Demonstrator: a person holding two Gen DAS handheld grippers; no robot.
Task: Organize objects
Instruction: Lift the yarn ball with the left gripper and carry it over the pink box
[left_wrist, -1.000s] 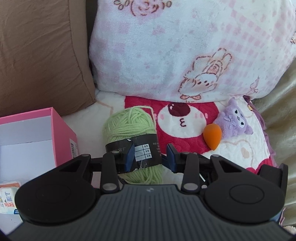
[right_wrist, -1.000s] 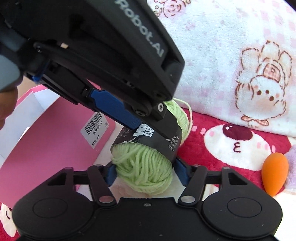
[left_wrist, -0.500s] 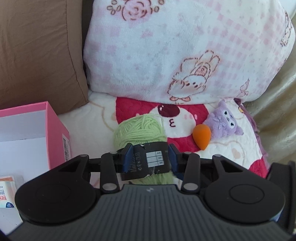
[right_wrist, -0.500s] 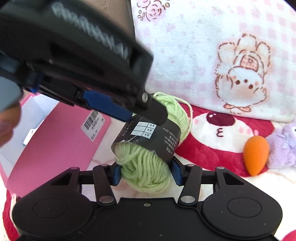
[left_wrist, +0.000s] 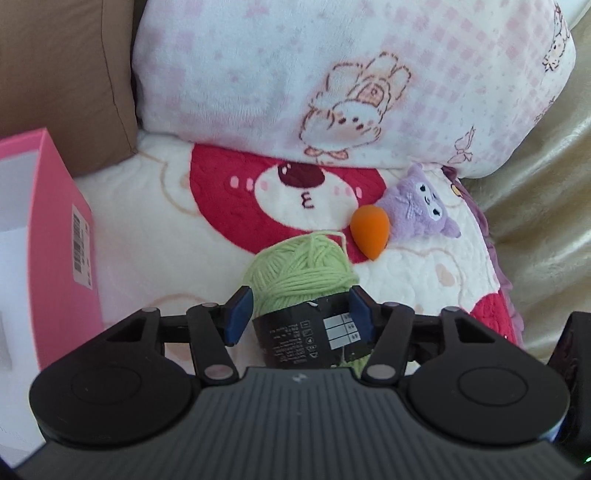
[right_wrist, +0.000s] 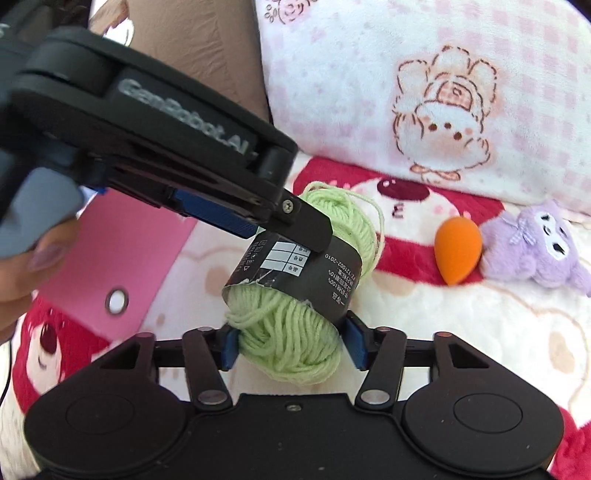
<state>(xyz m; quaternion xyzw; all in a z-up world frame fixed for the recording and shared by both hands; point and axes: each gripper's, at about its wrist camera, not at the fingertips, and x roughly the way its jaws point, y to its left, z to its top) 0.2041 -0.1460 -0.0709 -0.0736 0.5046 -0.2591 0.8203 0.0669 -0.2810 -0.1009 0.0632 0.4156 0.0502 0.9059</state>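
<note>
**Sorting under way: yarn caught between both grippers, not yet in a place of its own**

The green yarn skein (left_wrist: 306, 266) sits between the jaws of both grippers at once, and I cannot tell whether it rests on the bedding.

The left gripper (left_wrist: 299, 314) straddles the skein's black paper band. Its jaws have just been opening. One pad is clear of the band and the other is at its edge, so I judge it released.

The right gripper (right_wrist: 293, 345) has the bare wool end between its jaws. These have also just been opening, yet both pads seem to lie against the wool, so I read a light grasp.

The pink box (left_wrist: 62, 236) stands open to the left of the left gripper. The skein is outside it, and I cannot make out what the box holds.

Ahead of both grippers and to their right, an orange teardrop sponge (left_wrist: 369, 230) and a purple plush toy (left_wrist: 417, 210) lie touching on the bear-print blanket (left_wrist: 147, 229). Neither has been sorted. I judge the task less than half done.

Writing:
- The band shows care symbols, "100%" and a code ending "2010".
- The left gripper's housing reads "GenRobot.AI", blurred.
- The box carries a barcode sticker (left_wrist: 81, 247), which is illegible.
</note>
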